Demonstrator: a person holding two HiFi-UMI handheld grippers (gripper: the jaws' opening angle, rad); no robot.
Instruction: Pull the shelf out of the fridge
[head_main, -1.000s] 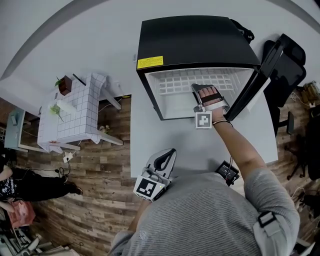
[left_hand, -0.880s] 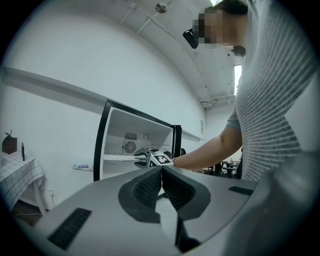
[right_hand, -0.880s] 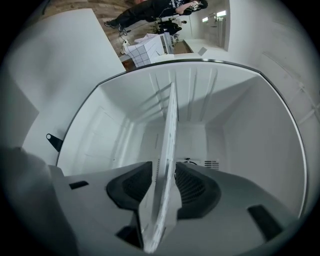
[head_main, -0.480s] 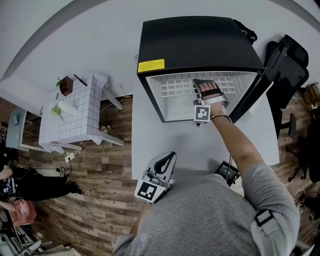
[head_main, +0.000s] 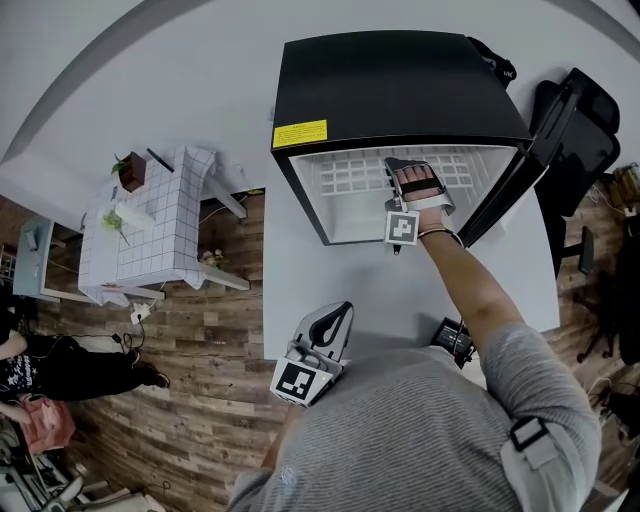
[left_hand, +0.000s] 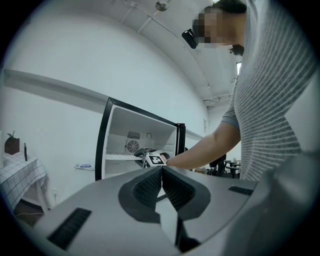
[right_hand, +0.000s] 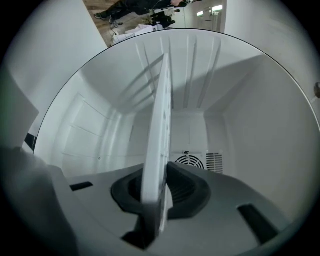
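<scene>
The black mini fridge stands on a white table with its door swung open to the right. Inside lies its white grid shelf. My right gripper reaches into the cabinet. Its jaws have just been closing, and they now pinch the front edge of the shelf, which runs edge-on between the pads of the right gripper. My left gripper hovers near the table's front edge by my body. In its own view the left gripper is shut on nothing and points toward the fridge.
The open fridge door juts toward me at the right. A black office chair stands behind it. A small black device lies on the white table. A low table with a checked cloth stands on the floor at the left.
My right gripper moved deeper into the fridge, onto the shelf's front edge. The left gripper stayed where it was.
</scene>
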